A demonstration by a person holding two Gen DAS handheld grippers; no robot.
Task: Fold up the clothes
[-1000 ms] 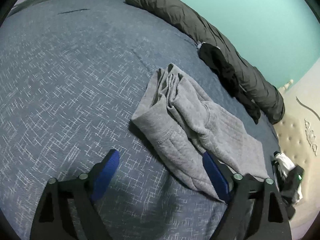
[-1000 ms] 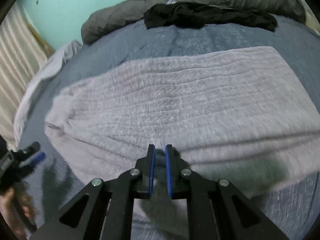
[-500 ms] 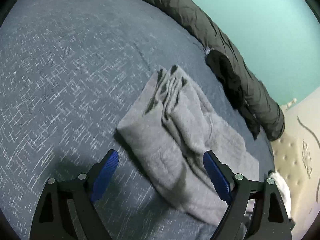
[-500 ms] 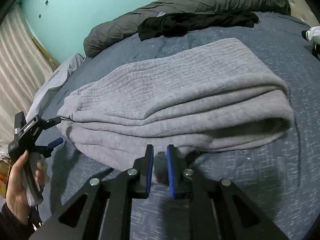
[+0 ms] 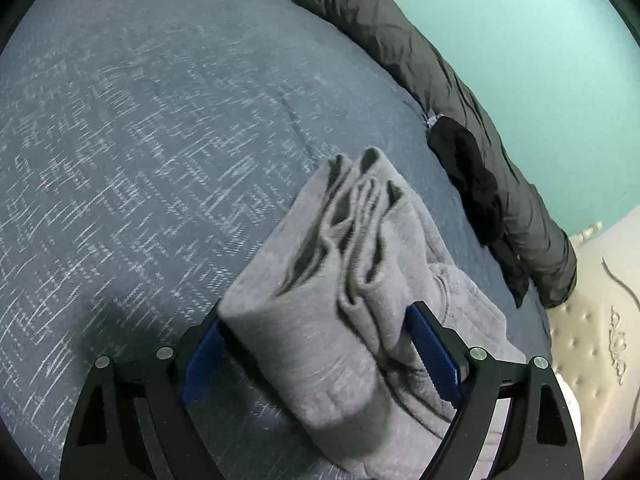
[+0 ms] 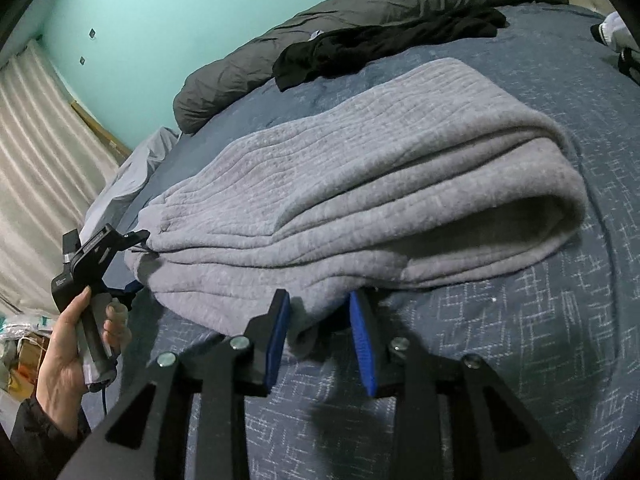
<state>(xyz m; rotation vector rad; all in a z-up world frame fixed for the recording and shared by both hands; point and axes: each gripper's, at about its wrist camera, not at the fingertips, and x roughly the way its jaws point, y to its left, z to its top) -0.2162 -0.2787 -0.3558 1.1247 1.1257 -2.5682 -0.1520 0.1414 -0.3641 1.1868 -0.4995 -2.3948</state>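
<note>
The folded grey sweatpants (image 6: pixel 360 184) lie on the blue bedspread (image 6: pixel 560 340), long axis running left to right. The left gripper (image 5: pixel 320 354) straddles their left end, jaws wide; the right gripper (image 6: pixel 320 332), jaws just opening, brackets a near-edge fold without pinching it.

Left tool (image 5: pixel 316 354) spread wide — right tool (image 6: pixel 320 340) has just been opening.

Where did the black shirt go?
The black garment lies at the far edge of the bed, draped against the rolled dark grey blanket by the green wall, beyond the folded grey sweater; the left wrist view shows it at right.
</note>
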